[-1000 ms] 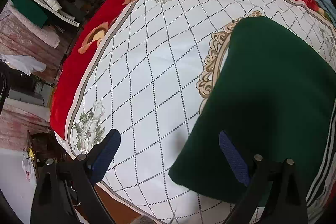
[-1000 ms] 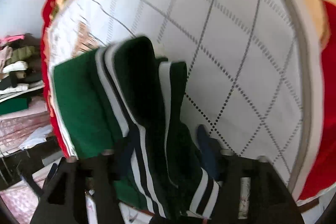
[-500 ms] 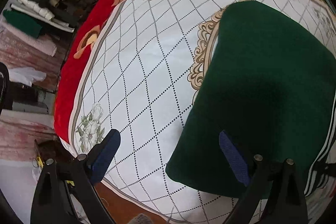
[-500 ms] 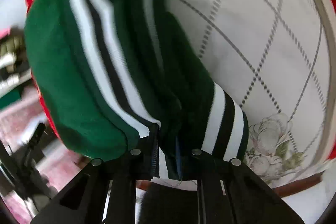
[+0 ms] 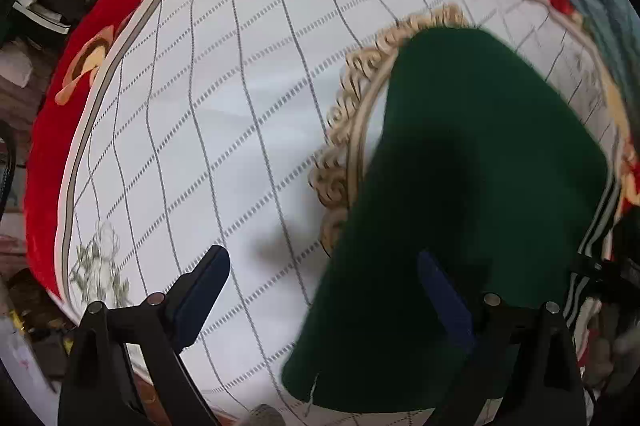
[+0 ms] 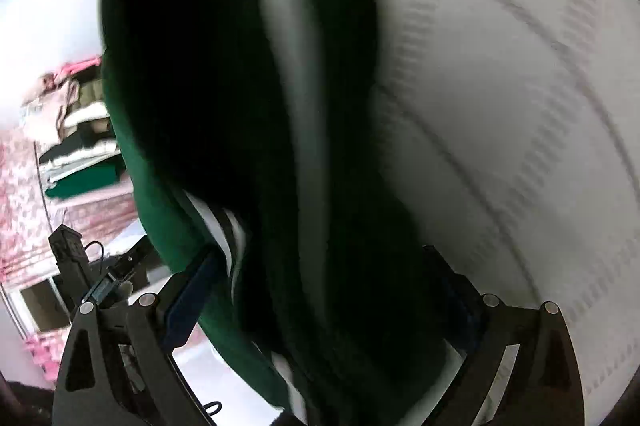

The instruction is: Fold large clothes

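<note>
Your left gripper stays wide open, holding nothing, above the white diamond-patterned blanket. The dark green knit garment with black-and-white stripes lies at 3 to 5 o'clock, nearer than a second ago. Your right gripper, clamped half a second ago, now has fingers spread; the garment bunches between them, blurred, so grip unclear.
</note>
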A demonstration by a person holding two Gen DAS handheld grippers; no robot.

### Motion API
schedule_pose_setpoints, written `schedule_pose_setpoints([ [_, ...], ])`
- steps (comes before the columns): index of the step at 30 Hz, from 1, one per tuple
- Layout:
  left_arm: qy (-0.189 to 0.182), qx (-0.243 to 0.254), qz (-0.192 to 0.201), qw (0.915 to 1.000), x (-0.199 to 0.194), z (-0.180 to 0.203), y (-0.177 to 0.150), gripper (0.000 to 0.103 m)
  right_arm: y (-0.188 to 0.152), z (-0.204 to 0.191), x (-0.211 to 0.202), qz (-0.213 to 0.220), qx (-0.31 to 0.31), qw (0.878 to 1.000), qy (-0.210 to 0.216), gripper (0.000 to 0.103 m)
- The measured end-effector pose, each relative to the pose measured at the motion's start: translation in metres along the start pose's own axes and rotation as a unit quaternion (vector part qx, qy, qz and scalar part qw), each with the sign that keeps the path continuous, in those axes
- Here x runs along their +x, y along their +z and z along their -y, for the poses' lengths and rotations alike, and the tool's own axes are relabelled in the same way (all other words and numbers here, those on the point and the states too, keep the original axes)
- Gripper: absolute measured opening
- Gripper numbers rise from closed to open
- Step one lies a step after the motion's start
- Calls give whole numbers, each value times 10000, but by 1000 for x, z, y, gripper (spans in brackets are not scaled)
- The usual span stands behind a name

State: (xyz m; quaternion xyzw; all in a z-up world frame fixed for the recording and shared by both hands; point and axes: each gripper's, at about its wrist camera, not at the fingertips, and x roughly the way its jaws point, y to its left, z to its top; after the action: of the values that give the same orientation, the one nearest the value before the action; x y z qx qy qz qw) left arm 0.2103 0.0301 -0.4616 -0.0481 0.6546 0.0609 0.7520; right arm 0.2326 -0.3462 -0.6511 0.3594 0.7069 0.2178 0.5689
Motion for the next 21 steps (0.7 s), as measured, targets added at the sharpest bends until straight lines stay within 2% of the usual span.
schedule_pose_setpoints([
  [3,-150,42,57,9999,-1,-22,5,96,23,-55,16,-217,-432,9988,34,99],
  [6,-247,102,27,9996,5,-44,11,96,38,-101,27,-240,-811,9956,401,95],
  [7,-313,102,44,9994,7,-51,13,96,43,-111,29,-261,-946,9943,409,94],
  [8,-392,90,71,9992,9,-56,16,96,48,-116,31,-269,-1078,9937,160,94],
  [9,-527,65,90,9985,12,-61,18,96,51,-112,33,-267,-1065,9939,-99,94],
  [11,-895,-32,39,9960,20,-67,21,96,54,-91,36,-387,-775,9958,-307,94],
  [13,-1358,-135,-83,9906,32,-71,23,96,49,-72,39,-635,-605,9959,-234,94],
  [14,-1581,-200,-148,9871,39,-72,24,96,47,-72,45,-689,-638,9954,-177,96],
  [15,-1789,-258,-192,9833,45,-73,24,96,43,-73,52,-740,-695,9947,-145,102],
  [18,-2323,-395,-250,9715,60,-71,23,96,44,-82,67,-824,-951,9920,-100,103],
  [21,-2516,-498,-194,9664,69,-68,22,96,47,-82,77,-828,-984,9917,78,103],
])
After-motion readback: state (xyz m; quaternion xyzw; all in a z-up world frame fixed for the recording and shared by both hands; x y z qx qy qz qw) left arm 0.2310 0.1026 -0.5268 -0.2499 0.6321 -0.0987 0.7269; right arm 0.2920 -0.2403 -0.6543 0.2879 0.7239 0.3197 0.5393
